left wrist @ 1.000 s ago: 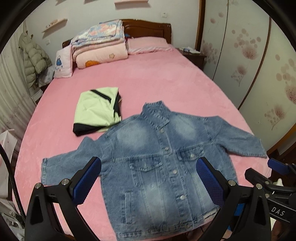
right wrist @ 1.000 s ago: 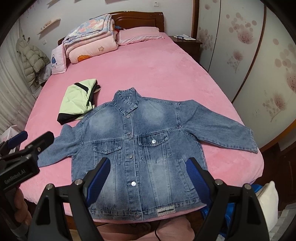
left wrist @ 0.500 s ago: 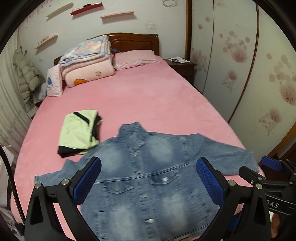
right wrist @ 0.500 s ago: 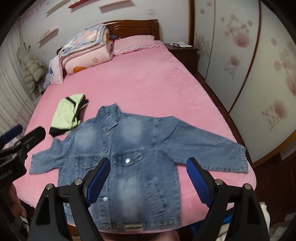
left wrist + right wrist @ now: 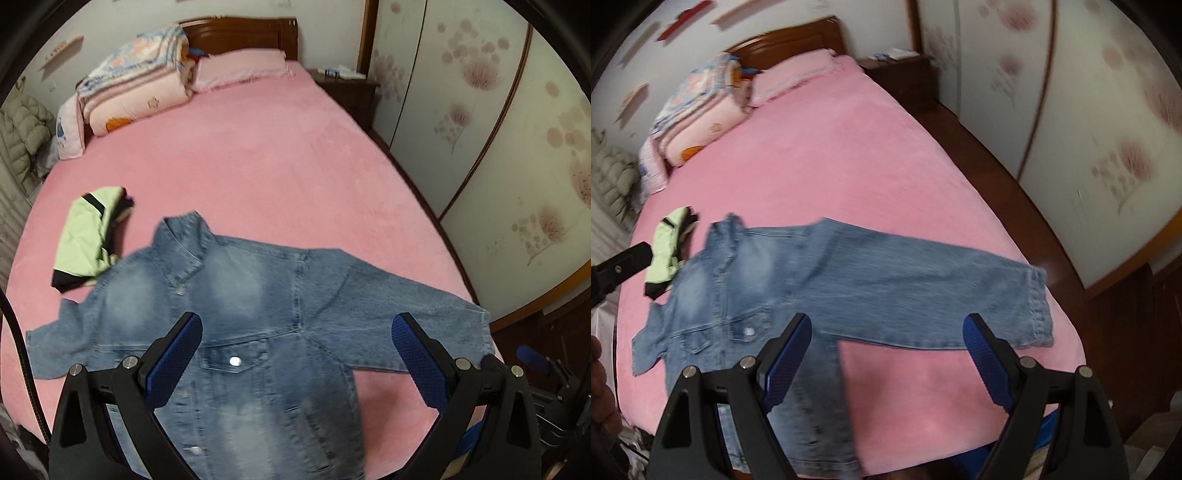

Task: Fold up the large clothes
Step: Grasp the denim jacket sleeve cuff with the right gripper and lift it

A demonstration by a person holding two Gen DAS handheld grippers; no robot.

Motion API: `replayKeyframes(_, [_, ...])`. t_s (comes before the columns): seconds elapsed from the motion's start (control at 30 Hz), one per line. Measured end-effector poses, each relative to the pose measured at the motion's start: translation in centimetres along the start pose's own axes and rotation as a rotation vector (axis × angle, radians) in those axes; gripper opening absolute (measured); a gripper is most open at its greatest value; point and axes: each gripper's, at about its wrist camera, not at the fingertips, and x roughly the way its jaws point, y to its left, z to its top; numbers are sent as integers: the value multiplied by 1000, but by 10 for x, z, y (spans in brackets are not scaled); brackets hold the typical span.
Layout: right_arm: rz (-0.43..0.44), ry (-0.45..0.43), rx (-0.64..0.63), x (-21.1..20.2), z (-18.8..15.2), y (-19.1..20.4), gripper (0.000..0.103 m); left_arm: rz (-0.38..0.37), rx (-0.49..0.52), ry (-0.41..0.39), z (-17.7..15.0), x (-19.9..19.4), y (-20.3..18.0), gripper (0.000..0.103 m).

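Note:
A blue denim jacket (image 5: 243,317) lies spread flat, buttoned front up, at the near end of a pink bed (image 5: 266,155), both sleeves stretched sideways. My left gripper (image 5: 295,354) hovers open above the jacket's chest and right armpit, holding nothing. In the right wrist view the jacket (image 5: 798,280) reaches its right sleeve (image 5: 960,291) toward the bed's right edge. My right gripper (image 5: 886,354) is open above that sleeve's lower edge and bare bed, its fingers empty. The left gripper's body (image 5: 617,269) shows at the left rim of that view.
A folded pale green and black garment (image 5: 88,236) lies left of the collar. Stacked quilts (image 5: 136,88) and a pillow (image 5: 240,68) sit by the headboard. A nightstand (image 5: 347,86) and flowered wardrobe doors (image 5: 498,129) run along the right. A hand (image 5: 598,384) shows lower left.
Both grippers have swung to the right and tilted: the jacket has slid left in both views and the right sleeve now lies under the right gripper. The jacket itself has not moved.

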Motion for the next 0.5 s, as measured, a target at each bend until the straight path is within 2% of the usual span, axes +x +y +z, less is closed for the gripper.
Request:
replayKeyframes(0.17, [-25, 46, 105, 45, -12, -66, 85, -16, -9, 113, -2, 74, -31, 102])
replayKeyframes(0.33, [-63, 87, 231, 80, -35, -128, 85, -18, -6, 190, -9, 140, -60, 102])
replayKeyframes(0.5, [-48, 112, 343, 97, -61, -170, 85, -47, 0, 248, -20, 185, -81, 102])
